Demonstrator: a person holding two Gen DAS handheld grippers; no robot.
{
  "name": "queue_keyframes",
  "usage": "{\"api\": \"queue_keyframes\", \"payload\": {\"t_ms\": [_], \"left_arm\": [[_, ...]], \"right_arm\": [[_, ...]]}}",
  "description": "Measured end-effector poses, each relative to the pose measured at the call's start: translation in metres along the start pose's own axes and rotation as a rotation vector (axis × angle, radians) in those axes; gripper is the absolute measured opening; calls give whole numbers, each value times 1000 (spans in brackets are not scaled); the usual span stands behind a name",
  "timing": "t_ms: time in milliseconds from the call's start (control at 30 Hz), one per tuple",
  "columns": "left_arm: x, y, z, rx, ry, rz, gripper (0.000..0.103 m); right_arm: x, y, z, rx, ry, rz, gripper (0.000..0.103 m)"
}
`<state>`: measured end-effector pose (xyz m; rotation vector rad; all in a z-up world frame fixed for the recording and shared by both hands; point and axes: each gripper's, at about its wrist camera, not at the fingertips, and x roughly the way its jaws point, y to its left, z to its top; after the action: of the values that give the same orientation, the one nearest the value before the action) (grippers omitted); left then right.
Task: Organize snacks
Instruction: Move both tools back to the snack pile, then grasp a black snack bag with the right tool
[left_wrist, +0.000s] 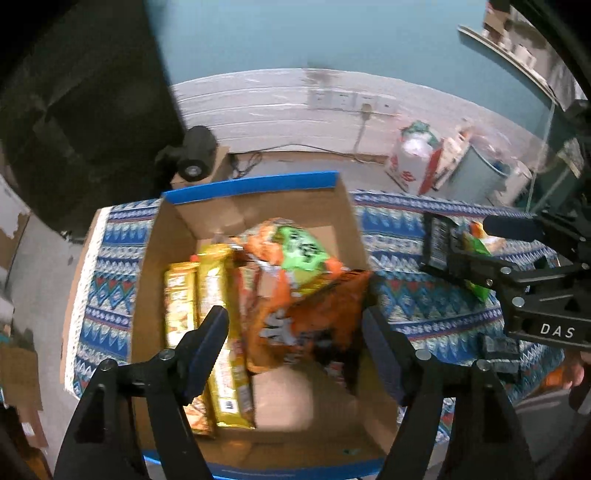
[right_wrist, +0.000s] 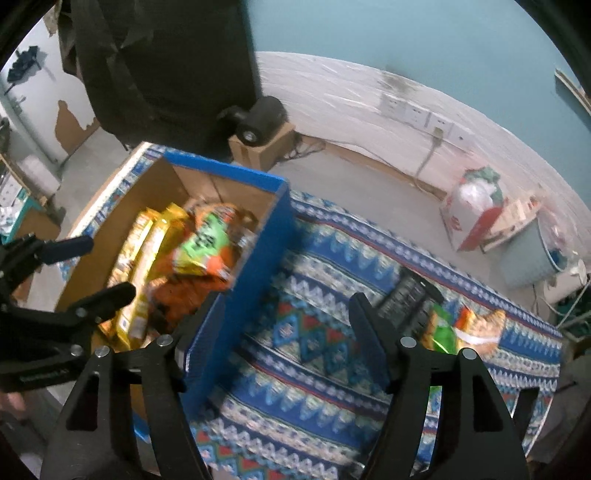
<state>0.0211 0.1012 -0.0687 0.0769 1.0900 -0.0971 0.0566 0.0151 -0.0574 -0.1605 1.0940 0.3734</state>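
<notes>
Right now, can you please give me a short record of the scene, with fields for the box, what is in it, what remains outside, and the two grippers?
container: open cardboard box with blue outside, on a patterned tablecloth
inside box: yellow snack packs along its left side, orange snack bags piled beside them
outside box: black packet and green-orange snack bag on the cloth, to the right of the box
left gripper: open, above the box, holding nothing
right gripper: open, above the cloth, empty
</notes>
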Motion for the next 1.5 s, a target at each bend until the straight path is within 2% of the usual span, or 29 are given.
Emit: {"api": "queue_keyframes", "payload": {"t_ms": [467,600,800,1167,1500], "left_arm": [[9,-87,-12,168,63,-84,76],[14,-103,-17,204,89,-96,76],[26,-128,-30,244,145,-125,76],[50,-172,-59,337,216,-144,76],[69,-183,-73,371,273,-131,76]], "right_arm": [[-13,-70,-64,61,58,-50,71],[-15,-88,-83,75,76,-55,75],[-12,-106,-112,82,124,-45,76],[14,-112,-169,-5,270,14,77],[40,-104,-201,-113,384,33,77]]}}
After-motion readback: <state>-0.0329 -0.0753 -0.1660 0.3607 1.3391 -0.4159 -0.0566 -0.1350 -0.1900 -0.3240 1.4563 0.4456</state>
